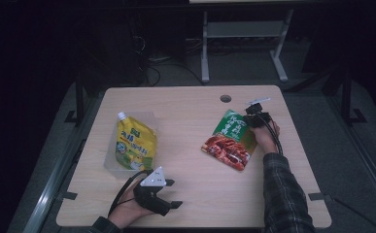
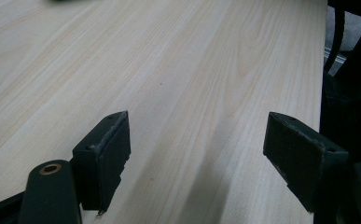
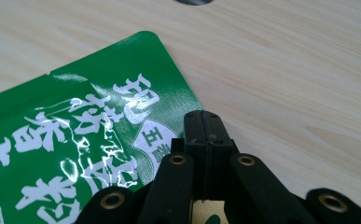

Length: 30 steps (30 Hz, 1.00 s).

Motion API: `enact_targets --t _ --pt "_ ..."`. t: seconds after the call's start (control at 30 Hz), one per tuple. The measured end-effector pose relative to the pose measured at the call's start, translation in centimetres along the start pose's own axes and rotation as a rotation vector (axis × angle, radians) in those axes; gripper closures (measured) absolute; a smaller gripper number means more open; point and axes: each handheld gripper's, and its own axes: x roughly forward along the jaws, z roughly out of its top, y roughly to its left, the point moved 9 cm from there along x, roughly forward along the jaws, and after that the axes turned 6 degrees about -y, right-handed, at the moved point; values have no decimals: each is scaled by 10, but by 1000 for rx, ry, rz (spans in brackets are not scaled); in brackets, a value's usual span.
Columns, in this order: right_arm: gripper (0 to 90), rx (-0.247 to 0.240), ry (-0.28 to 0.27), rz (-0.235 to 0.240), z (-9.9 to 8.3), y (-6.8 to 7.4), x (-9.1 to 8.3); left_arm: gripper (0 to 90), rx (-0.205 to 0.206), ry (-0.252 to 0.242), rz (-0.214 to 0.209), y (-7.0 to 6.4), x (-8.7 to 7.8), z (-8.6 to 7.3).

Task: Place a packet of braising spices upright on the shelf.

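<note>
**Desk:** What does your right gripper have?

**Operator:** My right gripper (image 3: 203, 122) has its jaws pressed together on the edge of the green seasoning pouch (image 3: 75, 154). In the right gripper view a sliver of the pouch's edge sits pinched between them, low down, and the green top with white characters spreads out to the left. From the high view I see the right gripper (image 1: 255, 114) at the pouch's upper right corner, on the right half of the wooden table (image 1: 190, 111).

**Desk:** Where does the pouch lie?

**Operator:** The pouch (image 1: 228, 139) rests on the table, tilted, green end toward the far side, red pictured end toward me. The round cable hole (image 1: 225, 98) is just beyond it.

**Desk:** And your left?

**Operator:** My left gripper (image 2: 197, 154) is spread wide, with bare tabletop (image 2: 178, 70) between its jaws. In the high view it (image 1: 168, 194) sits near my edge of the table, just below a clear plastic tray (image 1: 149, 118) that holds a yellow spouted pouch (image 1: 134, 143). The tray and the green pouch are well apart.
</note>
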Motion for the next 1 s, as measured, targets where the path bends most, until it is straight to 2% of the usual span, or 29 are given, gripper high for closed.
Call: enact_targets --t 0.2,0.47,0.6,0.73,1.0 --pt "900 -45 9 52 -7 15 -10 226 -4 -6 -6 0 1 0" --pt "900 -179 47 119 -19 43 -29 226 -1 0 6 2 1 0" --pt "900 -233 46 159 -27 58 -40 226 -2 -1 9 2 2 0" --pt "900 -269 60 199 -33 74 -50 226 -3 -2 11 2 3 0" --pt "900 -329 96 240 -48 96 -70 226 -7 -7 24 4 1 1"
